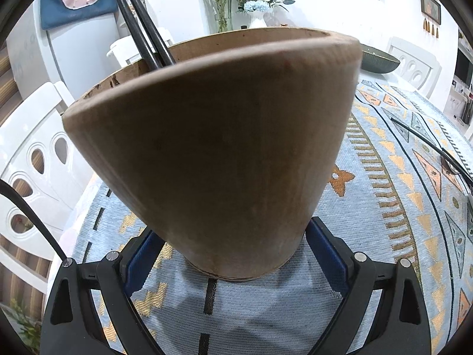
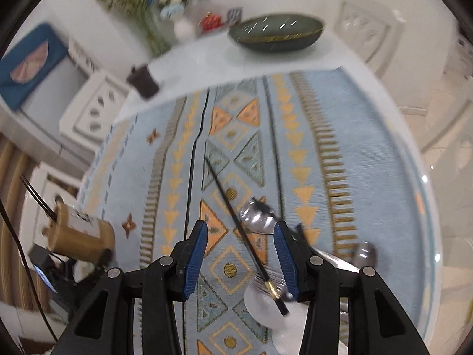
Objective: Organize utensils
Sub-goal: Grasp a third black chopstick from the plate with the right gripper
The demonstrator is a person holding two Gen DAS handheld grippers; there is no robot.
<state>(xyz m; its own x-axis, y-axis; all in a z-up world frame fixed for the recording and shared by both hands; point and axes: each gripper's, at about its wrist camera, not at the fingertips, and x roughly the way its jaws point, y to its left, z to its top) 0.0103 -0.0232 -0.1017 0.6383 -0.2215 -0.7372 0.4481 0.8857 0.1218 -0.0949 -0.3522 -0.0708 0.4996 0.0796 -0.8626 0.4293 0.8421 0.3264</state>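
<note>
A brown wooden utensil holder [image 1: 212, 148] fills the left wrist view, standing on the patterned tablecloth [image 1: 384, 207] with two black chopsticks [image 1: 139, 26] sticking out of it. My left gripper [image 1: 232, 227] straddles its base, blue pads close beside both sides without clearly pressing. The right wrist view, blurred, shows the same holder [image 2: 79, 230] at far left. My right gripper [image 2: 240, 226] hovers open over a black chopstick [image 2: 227, 198] lying on the cloth. A metal spoon [image 2: 257, 216], a white spoon [image 2: 263, 304] and another metal spoon [image 2: 365, 254] lie around it.
A dark green oval bowl [image 2: 278, 34] sits at the table's far end, with a dark cup [image 2: 143, 81] and flower vases [image 2: 183, 29] near it. White chairs [image 1: 38, 159] stand round the table. A thin black stick [image 1: 428, 145] lies on the cloth to the holder's right.
</note>
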